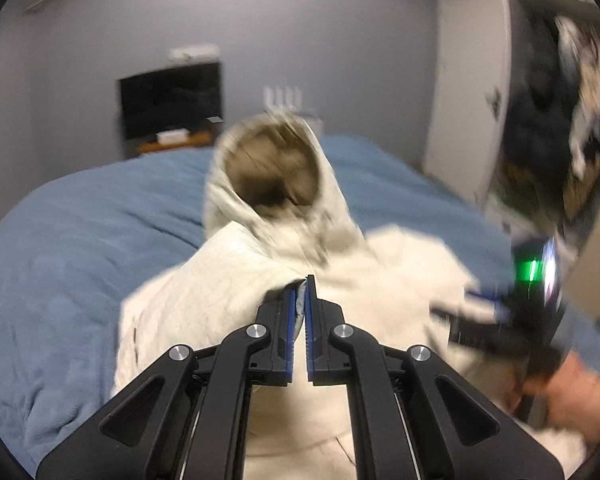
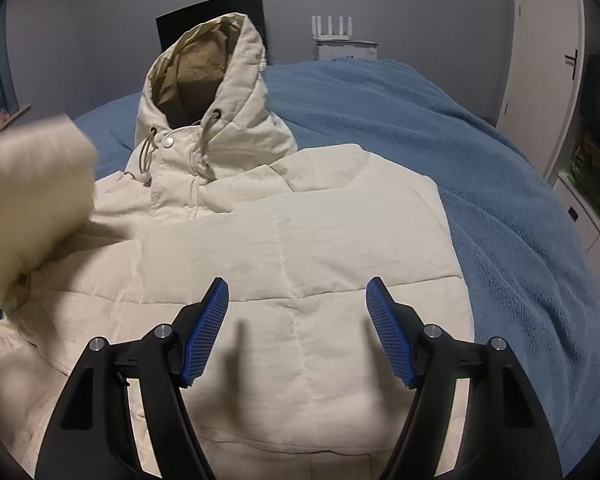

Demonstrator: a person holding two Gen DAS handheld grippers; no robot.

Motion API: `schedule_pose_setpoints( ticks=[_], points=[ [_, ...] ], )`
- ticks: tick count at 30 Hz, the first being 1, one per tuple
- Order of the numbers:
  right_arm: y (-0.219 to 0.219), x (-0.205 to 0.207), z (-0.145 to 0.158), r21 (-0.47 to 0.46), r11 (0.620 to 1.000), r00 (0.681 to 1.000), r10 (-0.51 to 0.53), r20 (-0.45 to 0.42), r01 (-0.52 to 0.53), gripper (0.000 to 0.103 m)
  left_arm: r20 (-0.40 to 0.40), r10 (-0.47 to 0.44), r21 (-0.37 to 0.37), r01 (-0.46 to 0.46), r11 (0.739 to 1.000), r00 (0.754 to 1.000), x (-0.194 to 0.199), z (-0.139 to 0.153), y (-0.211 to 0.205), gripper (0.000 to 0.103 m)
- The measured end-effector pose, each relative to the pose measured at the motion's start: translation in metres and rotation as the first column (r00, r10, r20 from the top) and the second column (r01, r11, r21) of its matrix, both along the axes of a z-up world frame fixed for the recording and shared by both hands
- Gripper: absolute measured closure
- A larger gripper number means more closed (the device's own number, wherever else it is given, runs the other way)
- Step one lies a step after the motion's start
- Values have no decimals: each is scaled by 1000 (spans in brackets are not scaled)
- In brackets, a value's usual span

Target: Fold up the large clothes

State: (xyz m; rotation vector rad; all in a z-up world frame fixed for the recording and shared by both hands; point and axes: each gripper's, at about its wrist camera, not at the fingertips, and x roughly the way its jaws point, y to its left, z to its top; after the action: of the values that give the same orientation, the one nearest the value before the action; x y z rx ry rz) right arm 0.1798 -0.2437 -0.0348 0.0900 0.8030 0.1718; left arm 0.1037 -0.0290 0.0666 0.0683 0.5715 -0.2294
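Cream padded cloth is pinched in the left gripper (image 1: pixel 305 286), whose jaws are shut tight on a fold of the jacket (image 2: pixel 284 240); it looks to be the sleeve (image 2: pixel 32 196), raised and blurred at the left of the right wrist view. The jacket lies front-up on the blue bed (image 2: pixel 480 184), its long axis running from hem, nearest both grippers, to the hood (image 2: pixel 208 80) at the far end. The right gripper (image 2: pixel 298 292) hovers over the lower chest panel with jaws wide and nothing between them, so the left is the one engaged. I judge the coming move carries the sleeve across the body toward the right side (the right gripper sits in that path). Beyond the bed stand a dark screen (image 1: pixel 172 100) and a white door (image 2: pixel 540 48), both well apart.
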Motion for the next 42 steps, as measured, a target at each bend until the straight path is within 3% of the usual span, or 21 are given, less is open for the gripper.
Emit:
schedule_pose_setpoints(
  ticks=[4,8,11,13,15,23,29,33,36,39,42],
  points=[
    [-4,2,-3,14,1000,1000,-10,-14,10,35,-62,-72,106,78,991,996,-3,-34,-27,99],
    [-4,3,-4,18,1000,1000,-12,-22,13,35,-164,-138,77,152,985,977,7,-59,-29,97],
    [-5,2,-5,18,1000,1000,-16,-24,16,35,-207,-183,14,190,982,961,16,-68,-26,82],
    [-5,2,-5,19,1000,999,-19,-27,19,35,-193,-216,-9,219,976,957,10,-66,-27,59],
    [-6,2,-6,20,1000,999,-23,-31,23,35,-168,-230,-2,233,973,959,2,-59,-28,46],
    [-4,-4,-1,14,1000,1000,-10,-16,10,35,-178,-224,-62,216,974,958,-7,-41,-13,45],
    [2,-14,11,4,1000,999,20,28,-20,35,-316,-212,-175,163,971,925,14,-61,7,51],
    [9,-21,16,-25,999,998,44,52,-42,35,-392,-202,-219,122,968,897,17,-69,22,33],
    [14,-24,18,-45,997,996,59,66,-57,35,-395,-167,-204,92,975,904,13,-66,35,33],
    [21,-30,22,-62,995,993,82,87,-77,35,-352,-124,-204,53,977,928,4,-54,57,33],
    [35,-42,32,-92,989,984,128,125,-117,35,-324,-13,-172,-46,984,946,4,-48,82,33]
  ],
)
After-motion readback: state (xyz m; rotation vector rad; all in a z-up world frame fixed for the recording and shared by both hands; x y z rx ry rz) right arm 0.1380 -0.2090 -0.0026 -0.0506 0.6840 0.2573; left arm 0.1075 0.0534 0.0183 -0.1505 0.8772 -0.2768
